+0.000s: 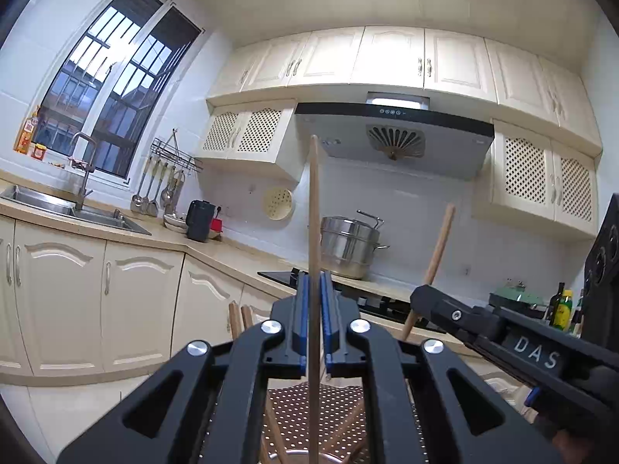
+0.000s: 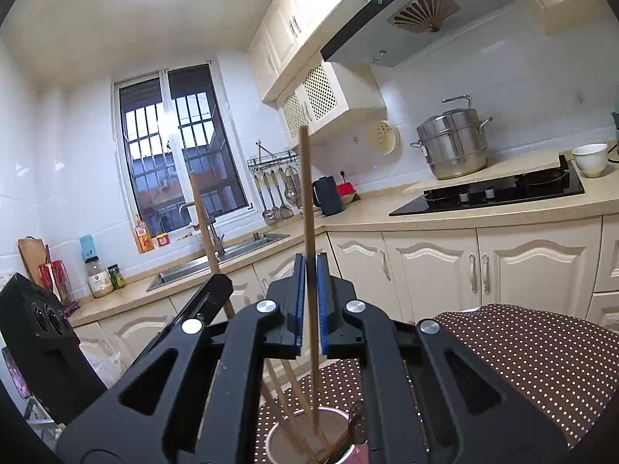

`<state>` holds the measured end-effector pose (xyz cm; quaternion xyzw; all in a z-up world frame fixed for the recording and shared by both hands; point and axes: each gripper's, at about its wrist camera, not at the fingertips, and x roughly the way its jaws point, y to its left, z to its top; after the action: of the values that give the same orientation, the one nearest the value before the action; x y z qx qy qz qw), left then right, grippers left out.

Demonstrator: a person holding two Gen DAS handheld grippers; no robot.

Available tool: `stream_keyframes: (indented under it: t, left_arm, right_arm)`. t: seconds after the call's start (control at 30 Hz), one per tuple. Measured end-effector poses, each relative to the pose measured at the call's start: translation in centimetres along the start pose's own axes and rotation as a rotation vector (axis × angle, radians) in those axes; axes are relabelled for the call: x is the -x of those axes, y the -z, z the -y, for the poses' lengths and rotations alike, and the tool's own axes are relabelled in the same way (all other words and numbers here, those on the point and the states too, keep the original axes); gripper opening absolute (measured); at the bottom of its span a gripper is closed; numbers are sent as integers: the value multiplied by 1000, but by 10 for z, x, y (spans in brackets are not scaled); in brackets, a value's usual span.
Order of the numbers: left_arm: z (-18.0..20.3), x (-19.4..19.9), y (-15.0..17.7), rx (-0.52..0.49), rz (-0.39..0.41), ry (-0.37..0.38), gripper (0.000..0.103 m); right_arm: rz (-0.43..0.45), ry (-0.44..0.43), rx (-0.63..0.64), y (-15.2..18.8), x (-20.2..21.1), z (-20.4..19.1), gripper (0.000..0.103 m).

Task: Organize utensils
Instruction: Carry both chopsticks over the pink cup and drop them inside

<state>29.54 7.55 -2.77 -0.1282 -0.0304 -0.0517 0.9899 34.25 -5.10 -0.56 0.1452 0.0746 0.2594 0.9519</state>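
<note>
The left gripper (image 1: 315,290) was closed on a wooden chopstick (image 1: 314,232), the stick pinched between the blue pads (image 1: 303,309) and standing upright, its long axis vertical, the top end well above the jaws and the lower end running down out of the left wrist view. The right gripper (image 2: 311,270) was likewise clamped on a second chopstick (image 2: 308,212), also near vertical, with its lower tip reaching down into a round cup (image 2: 278,440) directly beneath the jaws. Several other chopsticks (image 2: 286,417) leaned at angles inside that cup, alongside what appeared to be a darker utensil against its right wall; I could not tell what it was. The cup stood on a brown cloth with white dots (image 2: 522,348). The two grippers were near each other, side by side, each visible in the other's view. Ahead lay open air up to the cream base cabinets (image 2: 425,270) and the counter edge (image 2: 464,224). A steel steamer pot (image 2: 452,147) stood beside the black hob (image 2: 503,189), well apart from both sticks.
</note>
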Motion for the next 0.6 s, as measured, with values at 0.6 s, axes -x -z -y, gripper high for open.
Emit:
stream_keyframes:
  t: [0.6]
  left_arm:
    - [-20,10,33,-14,-150,7,10]
  right_arm:
    - [-100,14,12,26,4,1,7]
